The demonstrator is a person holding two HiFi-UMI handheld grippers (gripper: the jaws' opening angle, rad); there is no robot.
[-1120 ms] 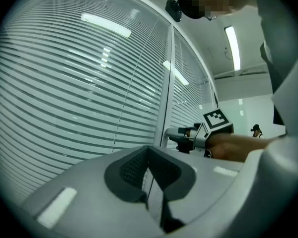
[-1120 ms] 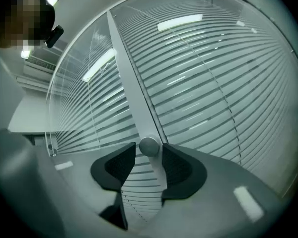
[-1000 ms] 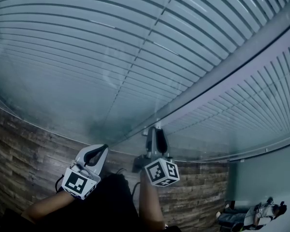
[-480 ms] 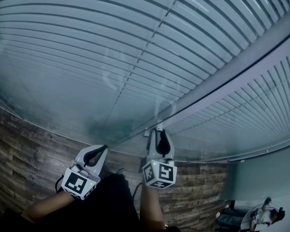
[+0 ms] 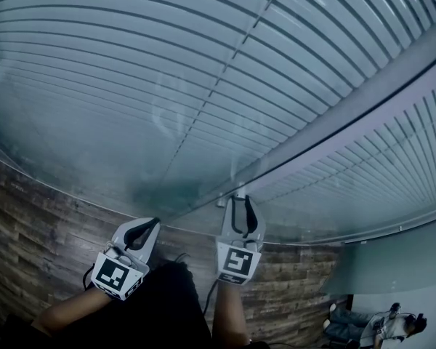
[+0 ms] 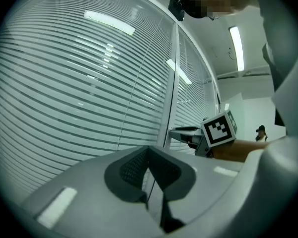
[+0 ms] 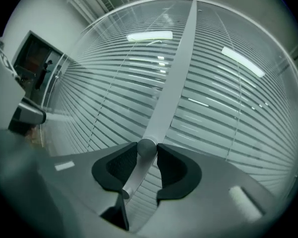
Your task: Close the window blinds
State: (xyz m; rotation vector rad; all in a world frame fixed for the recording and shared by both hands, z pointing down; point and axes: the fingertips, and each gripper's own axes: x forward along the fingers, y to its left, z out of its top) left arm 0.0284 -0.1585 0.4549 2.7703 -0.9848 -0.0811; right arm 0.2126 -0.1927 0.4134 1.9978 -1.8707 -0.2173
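White slatted blinds (image 5: 167, 64) hang behind glass on both sides of a grey upright frame bar (image 5: 334, 115). At the foot of that bar my right gripper (image 5: 239, 198) is shut on the round blind knob (image 7: 147, 147), whose thin rod (image 7: 130, 177) runs back between the pads. The left gripper view shows this gripper (image 6: 178, 132) reaching to the bar from the right. My left gripper (image 5: 154, 222) stays a little to the left, close to the glass, shut with nothing in it; its fingertips (image 6: 149, 150) meet.
A wood-patterned surface (image 5: 29, 224) runs below the glass. A person (image 5: 381, 324) is far off at the lower right. In the right gripper view a dark framed panel (image 7: 35, 63) stands at the far left.
My right gripper has rolled about its own axis with the knob in its jaws; its marker cube now shows one face. The left gripper has not moved.
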